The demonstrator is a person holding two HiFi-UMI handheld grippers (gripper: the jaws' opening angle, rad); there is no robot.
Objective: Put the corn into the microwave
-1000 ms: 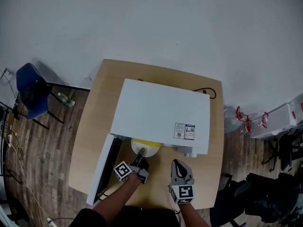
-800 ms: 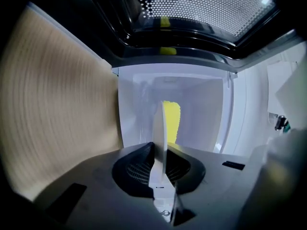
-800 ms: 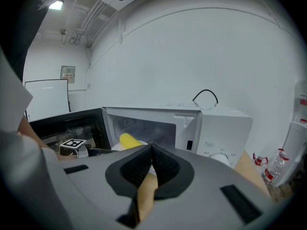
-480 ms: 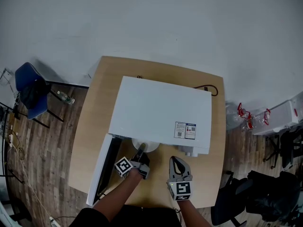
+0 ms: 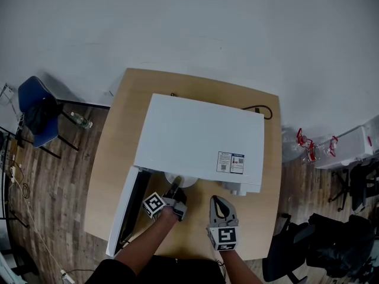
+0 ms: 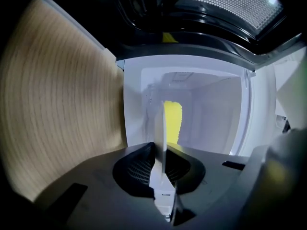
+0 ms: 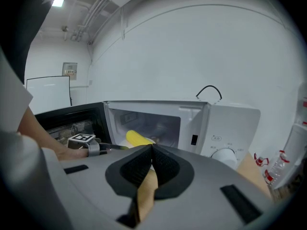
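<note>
A white microwave (image 5: 201,141) stands on the wooden table (image 5: 115,158), its door (image 5: 125,209) swung open to the left. My left gripper (image 5: 175,192) is shut on the rim of a white plate (image 5: 180,181), most of which lies inside the cavity. In the left gripper view the plate (image 6: 159,128) appears edge-on between the jaws, with the yellow corn (image 6: 172,121) on it inside the cavity. The right gripper view shows the corn (image 7: 137,138) lying in the microwave's opening. My right gripper (image 5: 221,205) is shut and holds nothing, over the table in front of the control panel.
A black cable (image 5: 261,112) runs behind the microwave. The dial (image 7: 226,155) sits on the panel at the right. A blue chair (image 5: 34,108) and a bottle (image 5: 80,122) stand on the floor at the left; plastic bottles (image 5: 309,148) and a black chair (image 5: 331,241) are at the right.
My left gripper has pushed the plate with the corn forward into the microwave; the corn is now hidden under the top in the head view. The right gripper has barely moved.
</note>
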